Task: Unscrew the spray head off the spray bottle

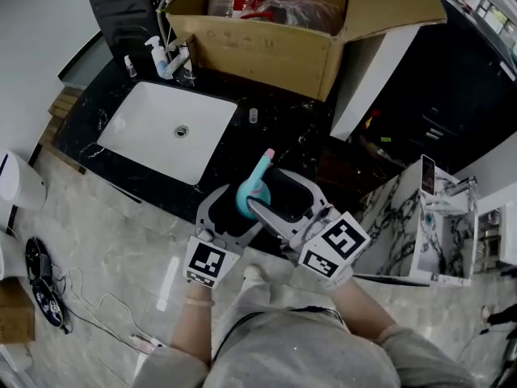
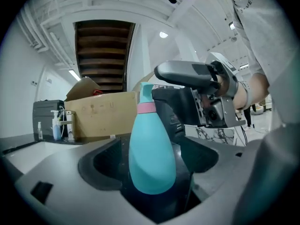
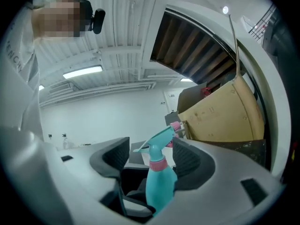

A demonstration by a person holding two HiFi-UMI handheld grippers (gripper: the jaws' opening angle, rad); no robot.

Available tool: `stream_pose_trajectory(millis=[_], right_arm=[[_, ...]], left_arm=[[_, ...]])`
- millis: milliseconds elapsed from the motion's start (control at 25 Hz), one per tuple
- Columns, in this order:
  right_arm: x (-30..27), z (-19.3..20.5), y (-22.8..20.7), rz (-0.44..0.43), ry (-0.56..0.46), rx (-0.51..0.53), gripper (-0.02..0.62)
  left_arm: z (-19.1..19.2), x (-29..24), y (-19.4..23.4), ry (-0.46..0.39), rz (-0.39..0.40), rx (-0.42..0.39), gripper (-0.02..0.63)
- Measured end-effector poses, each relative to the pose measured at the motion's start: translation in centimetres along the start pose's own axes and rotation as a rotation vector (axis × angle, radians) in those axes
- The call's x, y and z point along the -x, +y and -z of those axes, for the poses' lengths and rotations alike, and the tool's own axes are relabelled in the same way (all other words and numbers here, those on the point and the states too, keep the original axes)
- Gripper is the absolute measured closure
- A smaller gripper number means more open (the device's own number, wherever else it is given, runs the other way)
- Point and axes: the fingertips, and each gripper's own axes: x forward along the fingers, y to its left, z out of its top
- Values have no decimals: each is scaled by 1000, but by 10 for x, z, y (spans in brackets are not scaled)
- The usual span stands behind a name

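Observation:
A teal spray bottle with a pink collar and a teal spray head stands between both grippers at the front edge of the black counter. Its base is hidden in every view. My left gripper is open around the bottle's wide body, with a gap showing on the left side. My right gripper comes in from the right and is open around the neck and spray head, and its pads stand clear of them. The right gripper also shows just behind the bottle in the left gripper view.
A white sink is set in the counter at the left, with a soap dispenser behind it. A big open cardboard box stands at the back. A small clear cup is near the sink. A marble-patterned unit is at the right.

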Motion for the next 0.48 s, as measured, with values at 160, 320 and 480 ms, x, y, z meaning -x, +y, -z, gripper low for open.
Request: stream_pose_trajectory(millis=[160,320,480], right_arm=[[-11,1,2,11,21,-12,293],[-18,3,2,47,46,13,291],[-23,8,2,98,72,80,296]], left_arm=[[1,-12,0,5,67,-29,216],[6,-22,-3,37,137,-37,216],[15,-27,-2,93,112,-83,227]])
